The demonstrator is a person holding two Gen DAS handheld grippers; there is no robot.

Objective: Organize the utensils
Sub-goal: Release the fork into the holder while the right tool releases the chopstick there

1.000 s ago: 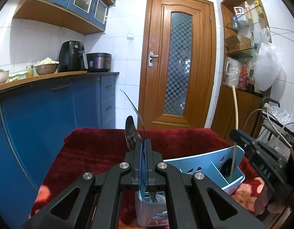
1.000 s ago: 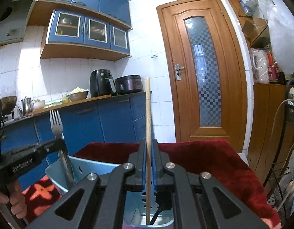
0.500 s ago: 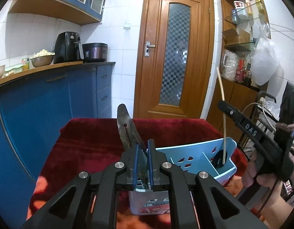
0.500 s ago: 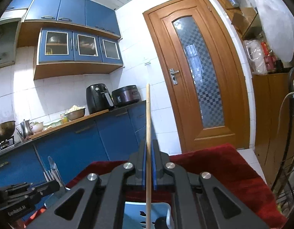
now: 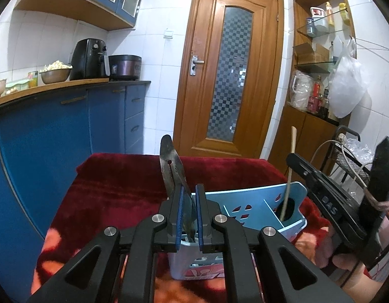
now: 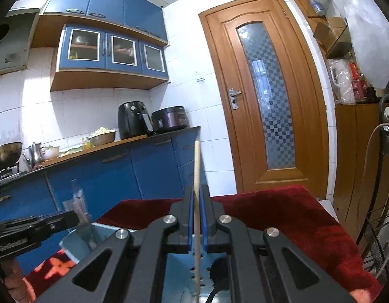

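A light blue utensil caddy [image 5: 252, 197] stands on the red cloth [image 5: 118, 184]. My left gripper [image 5: 188, 192] is over its near compartment with the jaws slightly apart. A flat metal utensil [image 5: 169, 166] leans loosely between them, its lower end down in the caddy. My right gripper [image 6: 197, 194] is shut on a wooden stick [image 6: 197, 166]. In the left wrist view the right gripper [image 5: 291, 157] holds that stick [image 5: 289, 176] upright, its lower end inside the caddy's right compartment beside a black item [image 5: 291, 205]. The right wrist view shows the left gripper [image 6: 68, 217] at the caddy's [image 6: 78, 237] left edge.
Blue cabinets [image 5: 55, 131] with a worktop run along the left, close to the table. A wooden door [image 5: 229, 70] is beyond the table's far edge. A wire rack with cables [image 5: 351, 159] stands to the right. A person's hand [image 5: 328, 247] grips the right tool.
The left jaws have parted a little and the metal utensil now leans free between them. The right gripper rose with the stick, then came back down over the caddy.
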